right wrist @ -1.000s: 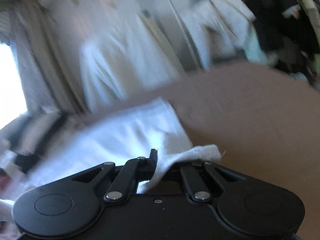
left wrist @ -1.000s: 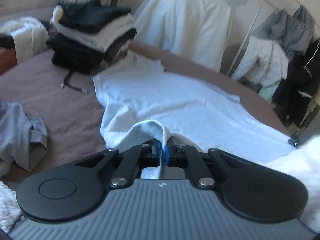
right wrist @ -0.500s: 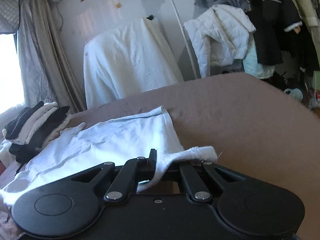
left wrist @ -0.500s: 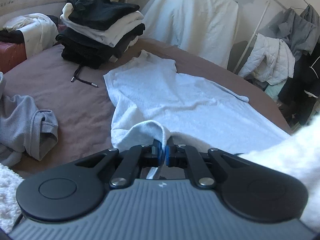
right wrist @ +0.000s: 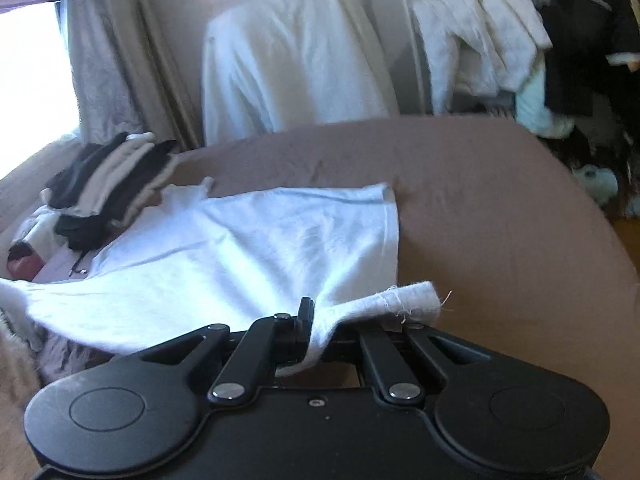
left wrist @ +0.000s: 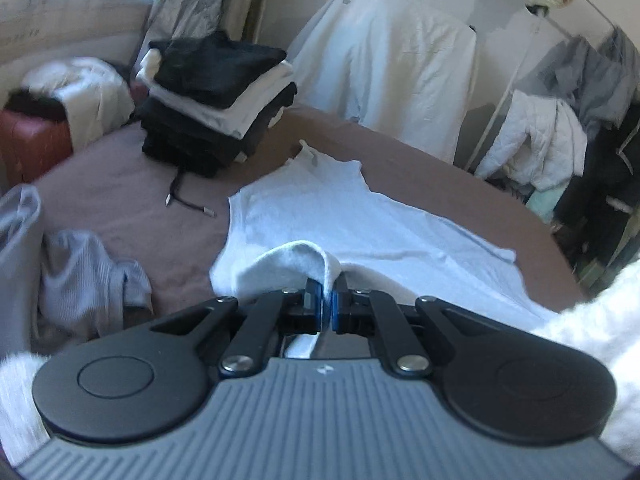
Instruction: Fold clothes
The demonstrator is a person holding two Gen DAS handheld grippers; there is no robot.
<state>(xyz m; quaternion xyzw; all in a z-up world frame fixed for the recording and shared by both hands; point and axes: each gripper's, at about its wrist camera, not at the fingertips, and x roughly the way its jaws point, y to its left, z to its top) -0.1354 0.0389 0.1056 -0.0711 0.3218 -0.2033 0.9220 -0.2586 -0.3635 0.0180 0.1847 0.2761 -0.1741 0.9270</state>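
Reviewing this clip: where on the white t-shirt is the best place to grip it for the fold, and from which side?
At the hem corners nearest the person, from the near side. The white t-shirt lies flat, neck end away; left gripper and right gripper are each shut on a bottom-edge corner.

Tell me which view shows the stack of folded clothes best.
The left wrist view: the stack of folded clothes sits large and fairly sharp on the bed, its dark and light layers distinct. In the right wrist view the stack is small, blurred and pushed to the left edge.
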